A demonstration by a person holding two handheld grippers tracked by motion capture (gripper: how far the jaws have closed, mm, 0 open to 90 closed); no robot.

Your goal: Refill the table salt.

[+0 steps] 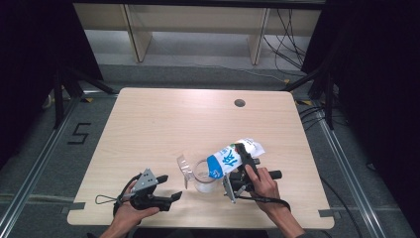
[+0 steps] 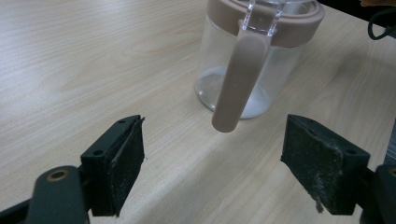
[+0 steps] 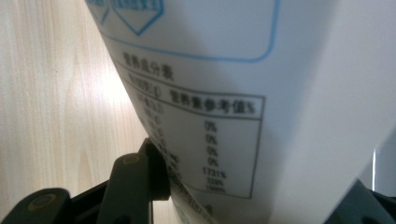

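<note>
A white and blue bag [image 1: 233, 157] is clasped between the jaws of the right gripper [image 1: 241, 166] and is tilted with its lower end over the mouth of a clear jar [image 1: 204, 177] near the front of the table [image 1: 148, 124]. The right hand [image 1: 265, 187] is seen wrapped round the handle behind it. The left gripper [image 1: 168, 187] is held low, to the left of the jar, its jaws spread apart with nothing between them.
</note>
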